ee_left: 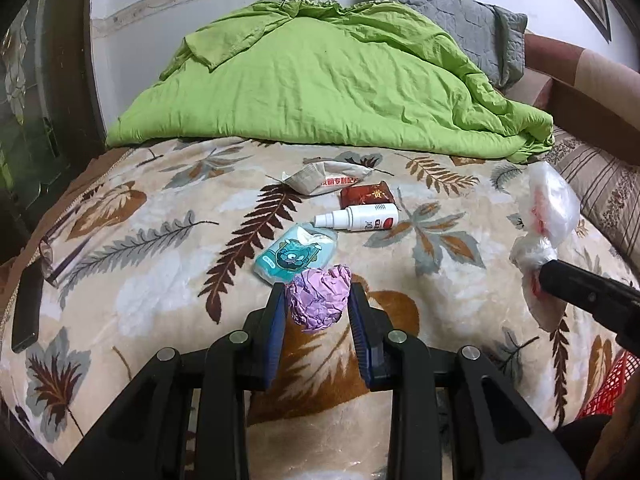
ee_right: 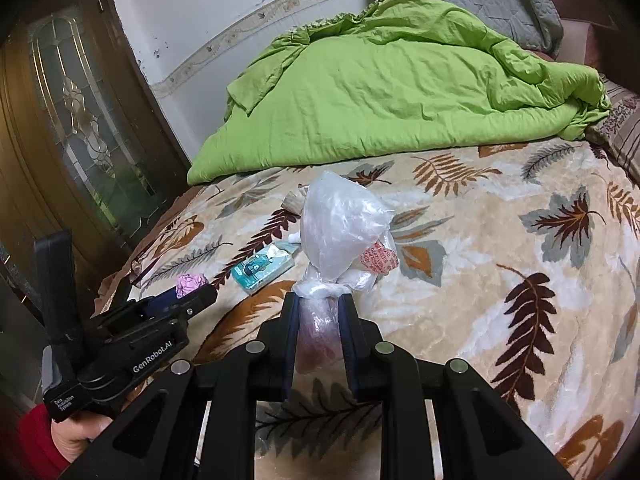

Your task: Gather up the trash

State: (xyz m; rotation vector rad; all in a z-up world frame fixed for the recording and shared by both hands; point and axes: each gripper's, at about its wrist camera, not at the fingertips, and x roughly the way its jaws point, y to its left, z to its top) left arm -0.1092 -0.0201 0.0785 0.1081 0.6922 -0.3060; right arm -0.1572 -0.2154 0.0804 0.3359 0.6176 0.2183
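My left gripper (ee_left: 318, 294) is shut on a crumpled purple paper ball (ee_left: 318, 298), held above the leaf-patterned blanket (ee_left: 160, 264). The same left gripper (ee_right: 192, 290) with the purple ball (ee_right: 191, 283) shows at the lower left of the right wrist view. My right gripper (ee_right: 318, 300) is shut on the knotted neck of a clear plastic bag (ee_right: 340, 232) with red print. That bag (ee_left: 550, 216) hangs at the right of the left wrist view. On the blanket lie a teal tissue pack (ee_left: 294, 256), a white spray bottle (ee_left: 358, 217), a red packet (ee_left: 367, 196) and a torn white wrapper (ee_left: 328, 178).
A green quilt (ee_left: 320, 92) and a grey pillow (ee_left: 452, 20) fill the far half of the bed. Glasses (ee_left: 50, 252) and a dark flat object (ee_left: 26, 312) lie near the left edge. A wooden door (ee_right: 80, 120) stands left. A red mesh thing (ee_left: 608, 384) sits lower right.
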